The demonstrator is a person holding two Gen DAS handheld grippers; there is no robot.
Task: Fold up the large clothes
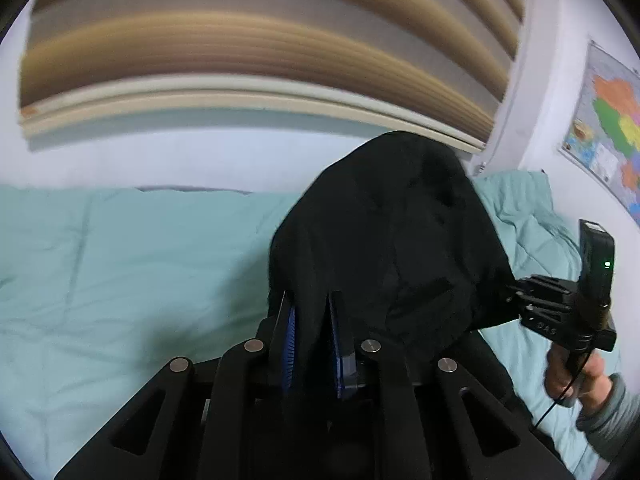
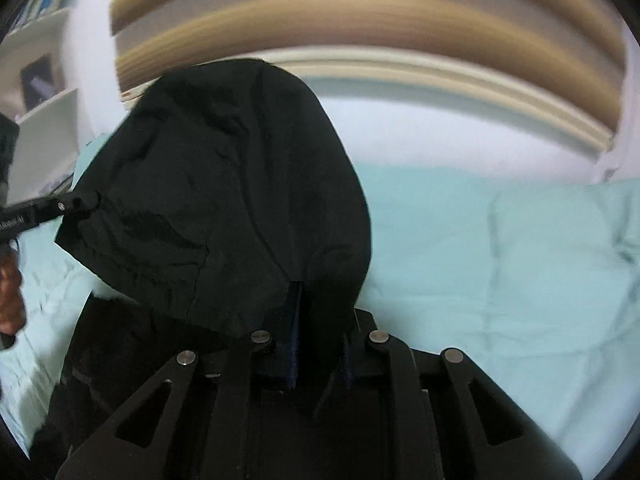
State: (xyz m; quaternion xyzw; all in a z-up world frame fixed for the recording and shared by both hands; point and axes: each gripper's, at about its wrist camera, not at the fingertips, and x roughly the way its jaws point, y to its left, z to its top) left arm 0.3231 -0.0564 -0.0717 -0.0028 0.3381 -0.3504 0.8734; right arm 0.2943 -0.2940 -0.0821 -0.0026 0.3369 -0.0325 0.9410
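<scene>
- The left gripper (image 1: 312, 344) has its jaws narrowed on a bunch of the black garment (image 1: 392, 240), which rises ahead of them.
- The right gripper (image 2: 318, 344) pinches the same cloth, most of it spread to the left of its jaws.
- Risk: both bites look shallow, so a quick swing could pull the fabric free or bunch the fold.
- Below the jaws lies a teal bedspread (image 1: 120, 264); beyond are striped blinds (image 1: 240, 40) and a wall map (image 1: 608, 128).

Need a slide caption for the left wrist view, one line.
Left gripper and right gripper both clamp a black garment held above a teal bedspread.
</scene>
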